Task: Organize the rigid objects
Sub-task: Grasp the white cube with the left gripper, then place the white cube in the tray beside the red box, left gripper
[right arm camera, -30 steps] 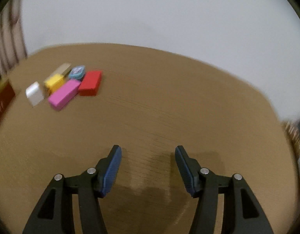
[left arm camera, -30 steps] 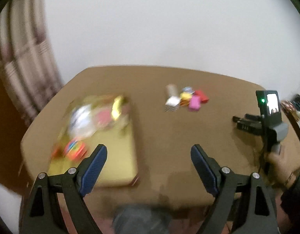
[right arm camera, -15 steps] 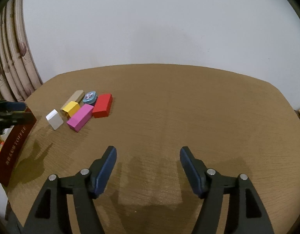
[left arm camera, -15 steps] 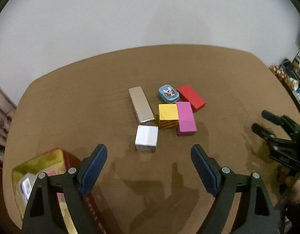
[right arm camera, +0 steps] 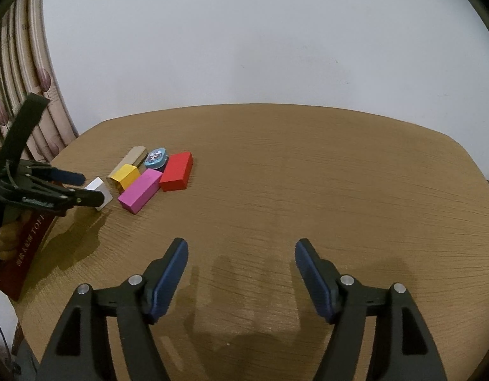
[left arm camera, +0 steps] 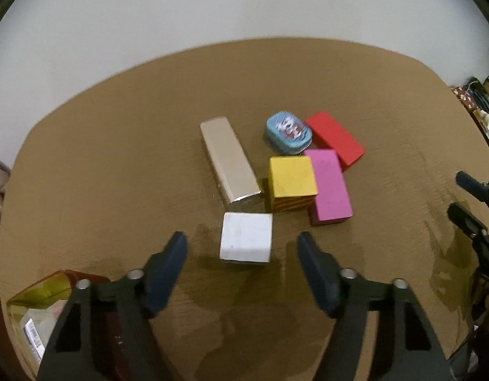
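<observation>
A cluster of small boxes lies on the brown table [left arm camera: 117,158]: a white block [left arm camera: 246,237], a long silver box [left arm camera: 228,162], a yellow cube [left arm camera: 292,181], a pink block [left arm camera: 330,185], a red block [left arm camera: 334,139] and a blue oval tin [left arm camera: 288,131]. My left gripper [left arm camera: 242,244] is open, its fingers on either side of the white block, just short of it. From the right wrist view the left gripper [right arm camera: 89,187] hides part of the white block [right arm camera: 96,185]. My right gripper [right arm camera: 241,249] is open and empty over bare table, far right of the cluster.
A red and gold tin box [left arm camera: 38,304] with items inside stands at the table's near left corner; it also shows in the right wrist view [right arm camera: 25,247]. Curtains [right arm camera: 25,73] hang at the left. Clutter [left arm camera: 480,117] sits beyond the table's right edge.
My left gripper swung right from the tin box and moved in on the white block, jaws narrowing a little. My right gripper pulled back slightly and steadied.
</observation>
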`<state>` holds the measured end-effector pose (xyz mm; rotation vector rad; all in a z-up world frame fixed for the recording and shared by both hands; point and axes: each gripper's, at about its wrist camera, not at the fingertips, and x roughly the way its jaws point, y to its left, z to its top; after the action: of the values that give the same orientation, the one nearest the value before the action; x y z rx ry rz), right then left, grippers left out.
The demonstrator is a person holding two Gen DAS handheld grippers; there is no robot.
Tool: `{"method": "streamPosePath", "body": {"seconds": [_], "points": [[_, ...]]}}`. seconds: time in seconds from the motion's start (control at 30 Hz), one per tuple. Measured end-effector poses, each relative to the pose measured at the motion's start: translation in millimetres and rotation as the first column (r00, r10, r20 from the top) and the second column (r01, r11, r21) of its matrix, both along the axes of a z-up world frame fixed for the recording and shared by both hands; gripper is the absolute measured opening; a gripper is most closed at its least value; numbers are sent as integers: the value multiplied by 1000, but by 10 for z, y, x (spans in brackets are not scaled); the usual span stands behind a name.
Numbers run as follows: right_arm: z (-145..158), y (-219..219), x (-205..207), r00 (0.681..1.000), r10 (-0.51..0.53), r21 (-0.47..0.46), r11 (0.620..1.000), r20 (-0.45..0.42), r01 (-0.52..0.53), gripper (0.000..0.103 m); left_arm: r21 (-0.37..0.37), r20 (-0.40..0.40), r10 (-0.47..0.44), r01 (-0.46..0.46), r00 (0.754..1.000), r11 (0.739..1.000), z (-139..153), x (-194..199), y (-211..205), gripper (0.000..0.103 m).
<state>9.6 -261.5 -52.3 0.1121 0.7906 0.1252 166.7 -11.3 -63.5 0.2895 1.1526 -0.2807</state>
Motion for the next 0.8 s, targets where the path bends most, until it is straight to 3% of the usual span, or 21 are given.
{"method": "streamPosePath", "body": {"seconds": [0.07,0.1,0.13,0.33,0.53,0.67,0.8], "points": [[-2,4,2,1000,-1,3,1000,3,1,74,3,-24,10,-10,1000,1000,-70,32,12,44],[-2,6,-5,1000,-2,4,1000,5,2,75,0,-37,11,-11,999,1000,-91,37,15,29],[5,-1,-14,1000,-3,6,1000,7,3,75,-10,-46,13,-13,999,1000,-107,41,21,26],[8,-16,-16,1000,-4,11,1000,8,4,75,-34,10,19,-19,1000,999,-52,-73,-3,26],[2,-24,-16,1000,-9,15,1000,5,9,76,-97,87,73,-64,994,993,438,-673,40,26],[1,-20,-1,1000,-9,14,1000,3,8,76,-116,120,177,-163,977,980,860,-1247,420,26],[-13,-3,18,1000,-8,9,1000,-3,8,76,-86,90,285,-278,954,957,940,-1635,996,26]]}}
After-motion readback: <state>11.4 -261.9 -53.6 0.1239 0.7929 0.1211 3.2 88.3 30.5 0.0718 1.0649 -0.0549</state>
